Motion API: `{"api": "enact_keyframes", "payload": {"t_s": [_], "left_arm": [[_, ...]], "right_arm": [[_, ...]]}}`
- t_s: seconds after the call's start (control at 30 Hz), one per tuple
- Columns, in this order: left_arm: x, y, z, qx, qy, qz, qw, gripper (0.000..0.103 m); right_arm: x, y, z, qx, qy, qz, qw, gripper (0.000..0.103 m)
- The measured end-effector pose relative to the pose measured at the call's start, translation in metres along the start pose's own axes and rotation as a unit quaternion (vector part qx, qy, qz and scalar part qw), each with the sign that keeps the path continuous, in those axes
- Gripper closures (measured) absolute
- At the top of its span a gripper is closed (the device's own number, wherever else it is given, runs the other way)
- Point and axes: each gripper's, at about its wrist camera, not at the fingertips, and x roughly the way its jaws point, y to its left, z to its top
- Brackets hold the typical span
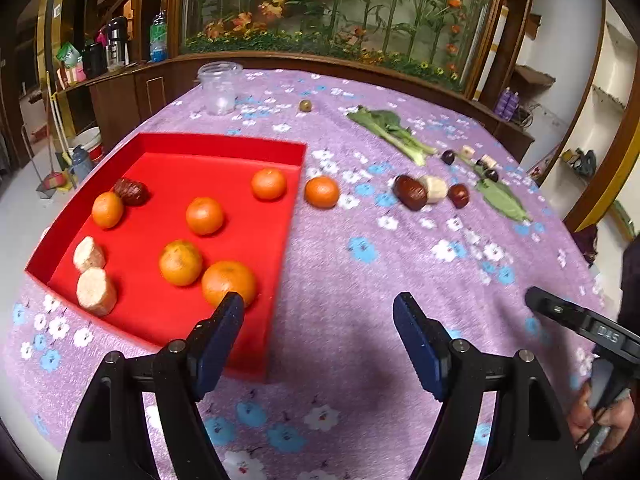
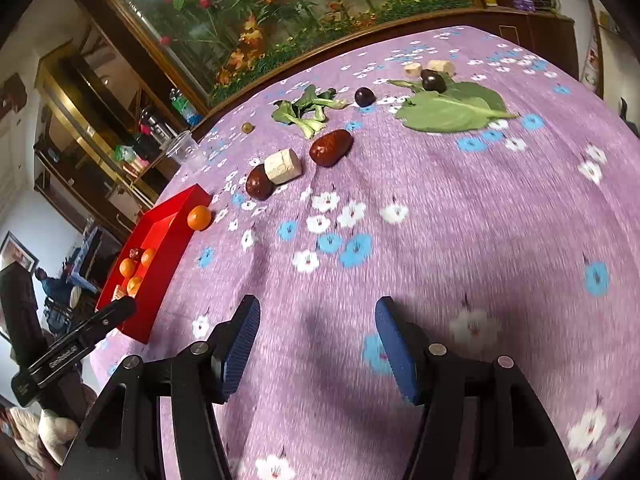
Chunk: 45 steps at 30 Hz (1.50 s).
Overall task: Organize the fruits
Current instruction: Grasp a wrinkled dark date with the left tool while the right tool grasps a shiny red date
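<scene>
A red tray (image 1: 224,144) on the purple flowered cloth holds several tangerines (image 1: 204,215), a dark date (image 1: 131,191) and two pale chunks (image 1: 96,291). One tangerine (image 1: 321,191) lies on the cloth just outside the tray's right wall, also seen as the tangerine (image 2: 199,217). Further right lie two red-brown dates (image 2: 331,147) and a pale chunk (image 2: 283,165). My left gripper (image 1: 318,308) is open and empty, its left finger over the tray's near right corner. My right gripper (image 2: 318,306) hovers open over bare cloth, well short of the dates.
Leafy greens (image 2: 308,110), a big leaf (image 2: 452,110), two dark plums (image 2: 365,97) and small pale pieces lie at the far side. A clear plastic cup (image 1: 219,86) and a small greenish fruit (image 1: 305,105) stand near the back edge. A person's hand (image 1: 600,416) shows at right.
</scene>
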Motion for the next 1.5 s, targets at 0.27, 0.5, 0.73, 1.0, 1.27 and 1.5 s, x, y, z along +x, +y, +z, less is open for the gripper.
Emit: {"api": "enact_keyframes", "payload": {"t_s": [0.27, 0.5, 0.73, 1.0, 1.27, 1.5], "left_arm": [[0.016, -0.025, 0.042, 0.017, 0.004, -0.056, 0.9983, 0.027], [0.055, -0.042, 0.081, 0.014, 0.024, -0.093, 0.9953, 0.027], [0.109, -0.057, 0.097, 0.011, 0.064, -0.097, 0.9931, 0.044], [0.152, -0.075, 0.099, 0.029, 0.093, -0.100, 0.9903, 0.060], [0.157, -0.077, 0.105, 0.040, 0.077, -0.104, 0.9908, 0.063], [0.154, -0.073, 0.102, 0.056, 0.074, -0.075, 0.9929, 0.063]], "right_arm": [[0.019, 0.018, 0.063, -0.068, -0.024, -0.048, 0.996, 0.038], [0.065, 0.013, 0.113, -0.044, -0.011, -0.040, 0.998, 0.038], [0.098, 0.004, 0.127, -0.028, -0.011, -0.050, 0.998, 0.039], [0.110, 0.003, 0.127, -0.039, -0.004, -0.042, 0.998, 0.040], [0.113, 0.001, 0.128, -0.040, -0.004, -0.043, 0.998, 0.045], [0.105, -0.010, 0.130, -0.024, -0.013, -0.070, 0.997, 0.048]]}}
